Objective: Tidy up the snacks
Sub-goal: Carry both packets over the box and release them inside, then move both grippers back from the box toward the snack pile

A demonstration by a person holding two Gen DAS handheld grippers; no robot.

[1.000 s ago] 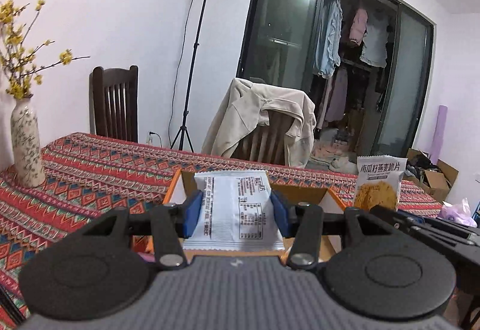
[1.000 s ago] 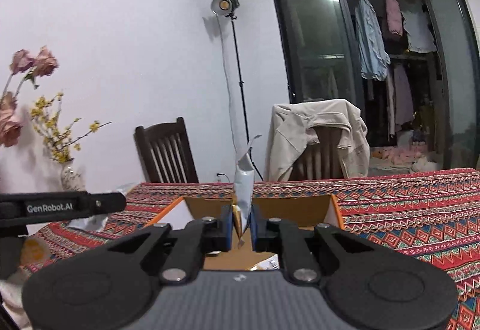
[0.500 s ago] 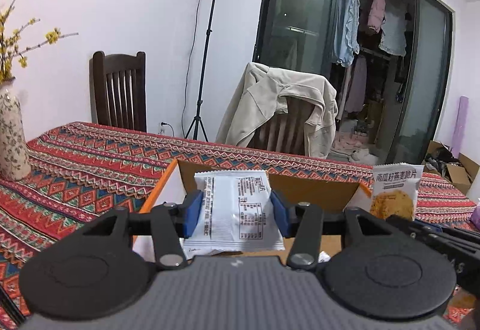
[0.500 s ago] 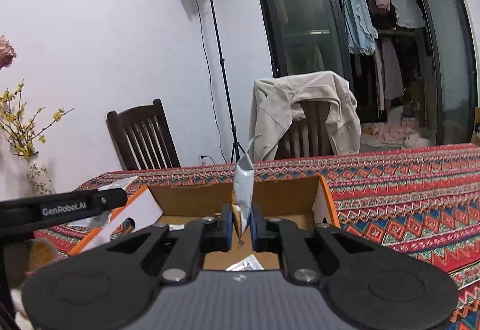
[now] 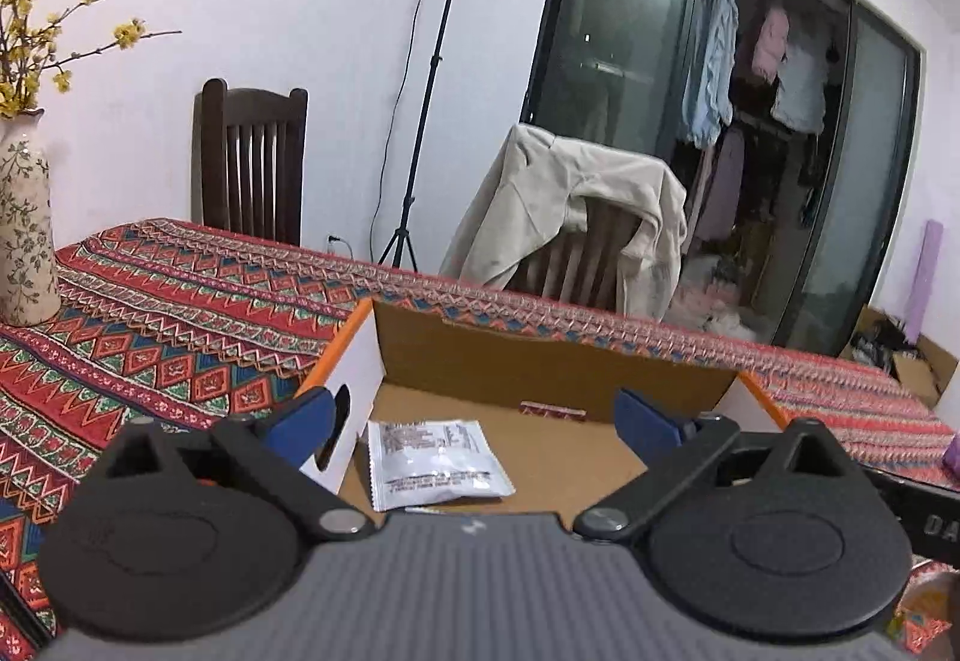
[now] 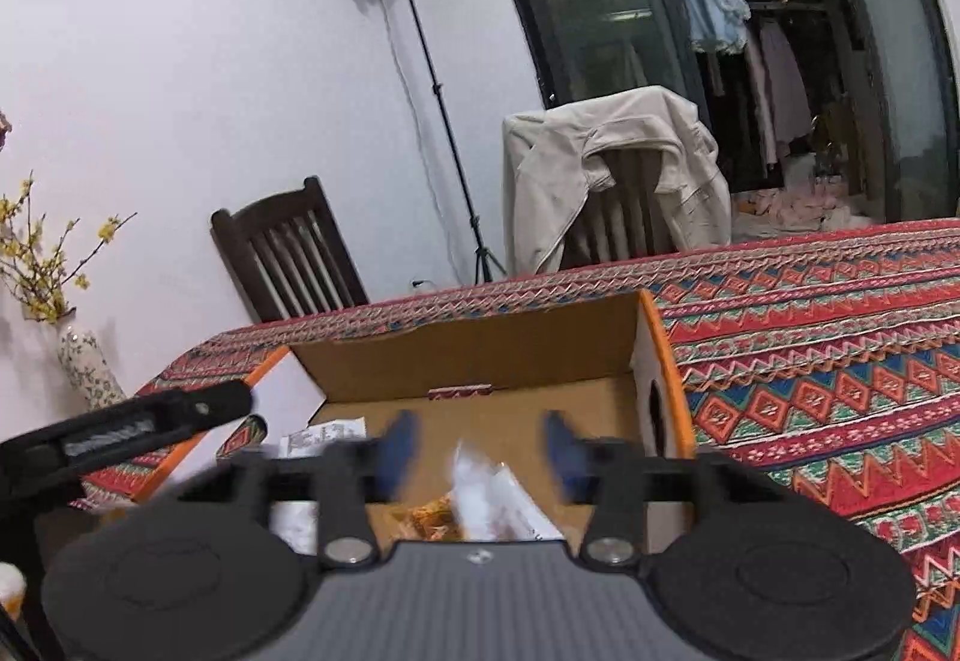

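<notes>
The left gripper (image 5: 477, 421) has black arms and blue pads, and its jaws are opening, spread wide with nothing pressed between them. Beyond the gap, at about twelve o'clock from the gripper body, a flat white foil snack packet (image 5: 435, 457) lies on the floor of an open brown cardboard box with orange edges (image 5: 558, 370). The packet shows its printed back: black text blocks and a small table near its far end, a crimped seam along its left edge, and a slight sheen across the middle. It rests toward the box's left half, near the white side wall with an oval hand slot, touching neither pad.

The right gripper (image 6: 480, 448) is blurred; its jaws are opening as well, and the blue pads stand apart. Between and below them, at roughly six o'clock from the box's far wall (image 6: 480, 355), a second snack packet, white with an orange picture (image 6: 480, 505), lies tilted inside the box, clear of both pads as far as the blur allows. At about nine o'clock from it a corner of the white printed packet shows.

The box sits on a red, blue and green patterned tablecloth (image 5: 180, 325). At ten o'clock on the cloth stands a cream floral ceramic vase with yellow blossoms (image 5: 24, 235).
</notes>
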